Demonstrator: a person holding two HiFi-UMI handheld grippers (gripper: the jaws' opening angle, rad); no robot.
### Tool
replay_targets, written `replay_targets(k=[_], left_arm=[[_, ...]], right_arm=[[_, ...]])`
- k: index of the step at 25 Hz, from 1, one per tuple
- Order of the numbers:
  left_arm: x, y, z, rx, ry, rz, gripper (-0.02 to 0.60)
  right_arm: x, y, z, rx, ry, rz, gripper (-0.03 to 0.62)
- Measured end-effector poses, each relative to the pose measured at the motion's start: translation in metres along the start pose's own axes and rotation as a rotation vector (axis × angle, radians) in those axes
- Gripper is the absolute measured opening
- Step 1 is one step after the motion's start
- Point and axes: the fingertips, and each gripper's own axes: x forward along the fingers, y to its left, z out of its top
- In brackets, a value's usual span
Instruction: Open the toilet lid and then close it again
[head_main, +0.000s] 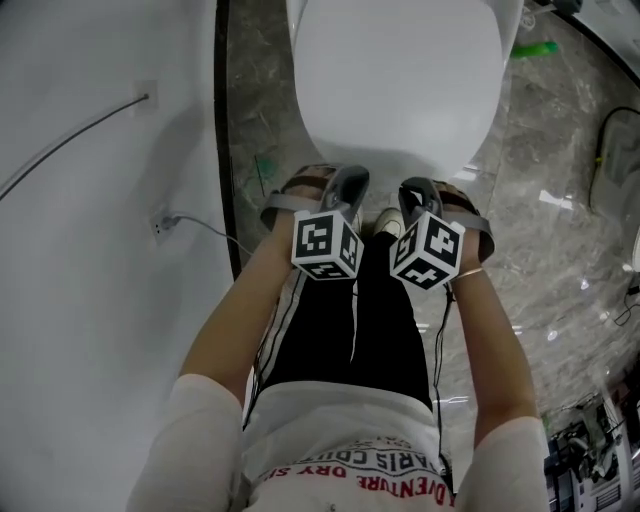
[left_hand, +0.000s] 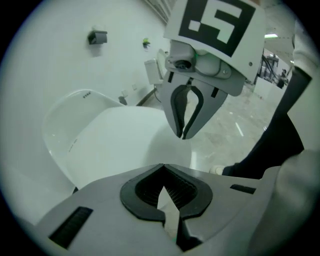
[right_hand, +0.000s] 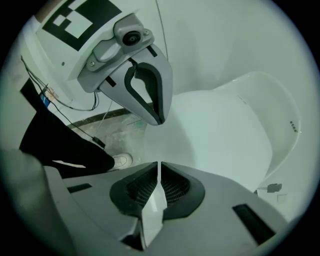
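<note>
The white toilet lid lies shut on the bowl, at the top of the head view. Both grippers hang side by side just in front of its near edge, pointing steeply down. My left gripper is shut with nothing between its jaws; its own tips meet over the lid. My right gripper is shut and empty too, with only a thin slit between its tips, and the lid beyond. Each gripper view shows the other gripper shut: the right gripper, the left gripper.
A white wall with a thin cable and a socket runs along the left. Grey marble floor surrounds the toilet. The person's black trousers and a white shoe are right under the grippers. A green object lies at the far right.
</note>
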Motion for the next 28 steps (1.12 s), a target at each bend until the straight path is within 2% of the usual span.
replay_targets(k=[6,10,12,15,17,21,23,28], left_arm=[[-0.087,0.045,0.061,-0.239,-0.185,0.119,0.008],[-0.162,0.073,0.107,-0.374,-0.308,0.194,0.008],[-0.201,0.092,0.131,-0.399,-0.386,0.247,0.008],[-0.255,0.122,0.165,-0.375,-0.493,0.334,0.006],[-0.29,0.129,0.18,-0.395,-0.542,0.353,0.006],[-0.358,0.139,0.203,-0.585,-0.692,0.305,0.006],[-0.389,0.144,0.212,-0.652,-0.763,0.298,0.006],[-0.45,0.145,0.221,-0.604,-0.795,0.394,0.006]], right_arm=[[-0.103,-0.035,0.038,0.23,-0.175,-0.13,0.028],[-0.188,-0.056,0.067,0.332,-0.266,-0.246,0.026],[-0.229,-0.067,0.082,0.379,-0.308,-0.3,0.023],[-0.286,-0.079,0.102,0.447,-0.381,-0.367,0.021],[-0.319,-0.077,0.113,0.466,-0.412,-0.418,0.021],[-0.392,-0.083,0.126,0.456,-0.48,-0.597,0.021],[-0.426,-0.088,0.13,0.451,-0.525,-0.675,0.021],[-0.485,-0.075,0.141,0.513,-0.644,-0.732,0.021]])
